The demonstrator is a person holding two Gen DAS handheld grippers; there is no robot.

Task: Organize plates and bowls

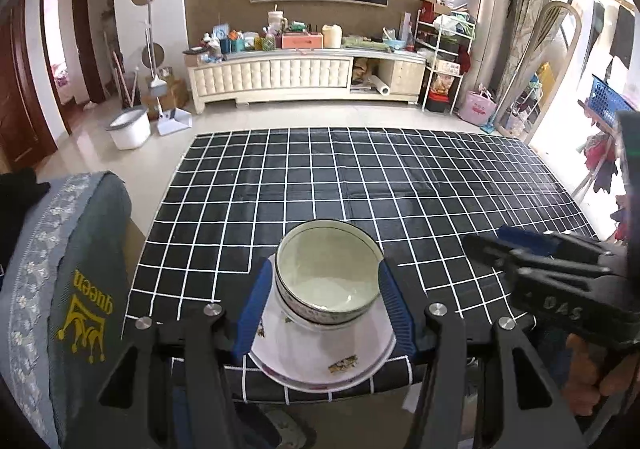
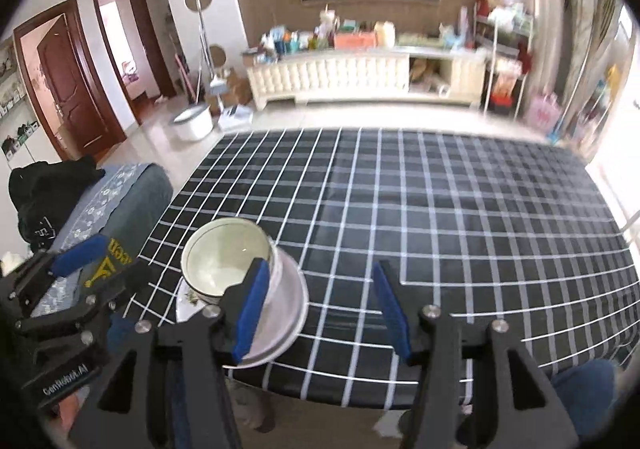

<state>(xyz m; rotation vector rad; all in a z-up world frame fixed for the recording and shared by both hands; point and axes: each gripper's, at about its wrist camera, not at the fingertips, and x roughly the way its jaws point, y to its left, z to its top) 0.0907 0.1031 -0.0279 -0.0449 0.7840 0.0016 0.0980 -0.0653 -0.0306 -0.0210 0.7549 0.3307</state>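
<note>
At the far left of the left wrist view a grey-green cushioned seat (image 1: 80, 269) with a yellow crown print is seen just beside the desk (image 1: 360, 177), which is covered by a black cloth with a white grid. Near the front edge of the desk a white plate (image 1: 320, 361) with small flower prints is found, and a stack of bowls (image 1: 328, 277), pale green inside, is set on it. The left tool (image 1: 324, 309) is held with its blue-padded fingers (image 1: 250, 309) spread on either side of the bowls; the pads lie close to the rim, but whether they touch it cannot be told, and nothing is clamped. Further right in the same view the right tool (image 1: 520, 249) is seen from the side, well apart from the plate. In the right wrist view the plate (image 2: 288, 313) and the bowls (image 2: 224, 257) appear at the lower left, partly hidden by the left blue pad, while the right tool (image 2: 324, 313) is held with its fingers wide apart over bare cloth (image 2: 480, 209), gripping nothing. The left tool (image 2: 72, 273) is seen at the left edge.
</note>
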